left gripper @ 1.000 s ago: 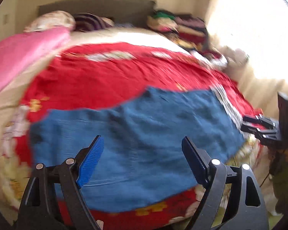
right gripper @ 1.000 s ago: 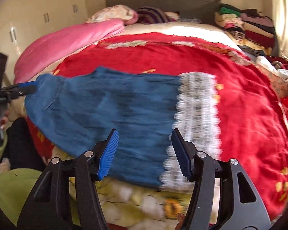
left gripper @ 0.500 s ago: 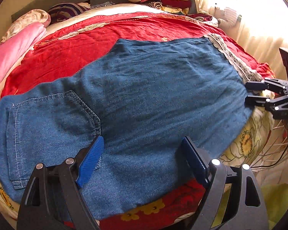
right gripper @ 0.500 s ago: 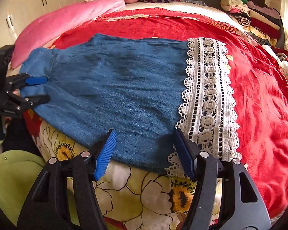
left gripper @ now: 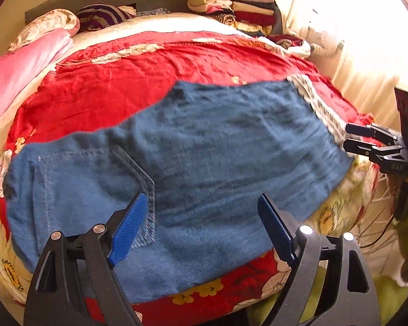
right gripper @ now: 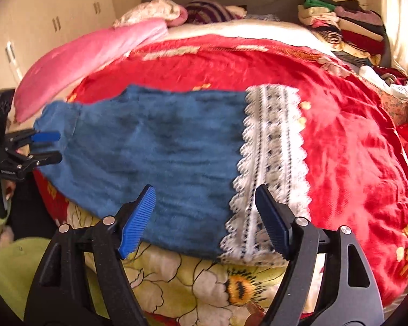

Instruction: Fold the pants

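Left wrist view: bed (left gripper: 149,87) under red quilt carries the pants (left gripper: 204,163), spread flat along near edge for folding. Lace hem (right gripper: 272,157) on right. My left gripper (left gripper: 201,228) and right gripper (right gripper: 204,217): jaws wide apart, holding nothing, above near edge.

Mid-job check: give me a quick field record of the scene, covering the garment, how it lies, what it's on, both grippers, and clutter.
garment: blue denim pants with a white lace hem
lay: spread flat, back pocket facing up
surface: red floral bedspread
left gripper: jaws open, holding nothing, at the pocket end
right gripper: jaws open, holding nothing, at the lace end
clutter: pink blanket on the left, stack of folded clothes at the far right corner
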Demonstrator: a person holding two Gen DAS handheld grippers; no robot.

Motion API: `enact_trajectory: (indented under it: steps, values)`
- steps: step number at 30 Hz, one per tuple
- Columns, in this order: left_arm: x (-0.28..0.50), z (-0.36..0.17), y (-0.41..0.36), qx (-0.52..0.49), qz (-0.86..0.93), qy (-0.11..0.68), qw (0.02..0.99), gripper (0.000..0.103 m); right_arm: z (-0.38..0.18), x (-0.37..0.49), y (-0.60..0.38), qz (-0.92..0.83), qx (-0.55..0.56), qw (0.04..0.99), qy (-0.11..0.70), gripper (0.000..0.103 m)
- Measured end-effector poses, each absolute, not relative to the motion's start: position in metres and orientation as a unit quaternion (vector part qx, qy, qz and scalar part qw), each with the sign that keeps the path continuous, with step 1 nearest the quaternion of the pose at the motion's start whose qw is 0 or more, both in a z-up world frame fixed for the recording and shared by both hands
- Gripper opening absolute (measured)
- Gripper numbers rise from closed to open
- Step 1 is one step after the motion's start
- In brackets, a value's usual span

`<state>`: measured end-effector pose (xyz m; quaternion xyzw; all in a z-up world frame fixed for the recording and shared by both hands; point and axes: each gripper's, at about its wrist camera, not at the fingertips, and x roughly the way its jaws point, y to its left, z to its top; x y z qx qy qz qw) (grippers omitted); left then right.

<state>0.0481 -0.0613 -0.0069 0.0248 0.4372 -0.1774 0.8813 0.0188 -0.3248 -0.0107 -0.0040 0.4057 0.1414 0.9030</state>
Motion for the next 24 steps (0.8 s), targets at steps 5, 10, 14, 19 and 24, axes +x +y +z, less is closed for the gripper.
enact_trajectory:
  steps: [5, 10, 14, 19, 24]
  values:
    - [0.065, 0.009, -0.054, 0.004, -0.175, 0.427, 0.887, 0.096, 0.007, 0.031, -0.340, 0.123, 0.003, 0.915, 0.384, 0.071]
    - [0.095, 0.020, -0.052, -0.029, -0.180, 0.419, 0.889, 0.096, 0.024, 0.059, -0.363, 0.109, 0.019, 0.922, 0.372, 0.071]
    - [0.128, 0.027, -0.058, -0.033, -0.180, 0.413, 0.892, 0.096, 0.026, 0.099, -0.382, 0.102, 0.044, 0.915, 0.389, 0.070]
    - [0.169, 0.027, -0.070, -0.023, -0.187, 0.413, 0.891, 0.096, 0.017, 0.141, -0.395, 0.127, 0.083, 0.898, 0.414, 0.065]
    - [0.203, 0.007, -0.082, -0.017, -0.195, 0.439, 0.877, 0.096, -0.011, 0.176, -0.396, 0.139, 0.092, 0.877, 0.451, 0.059]
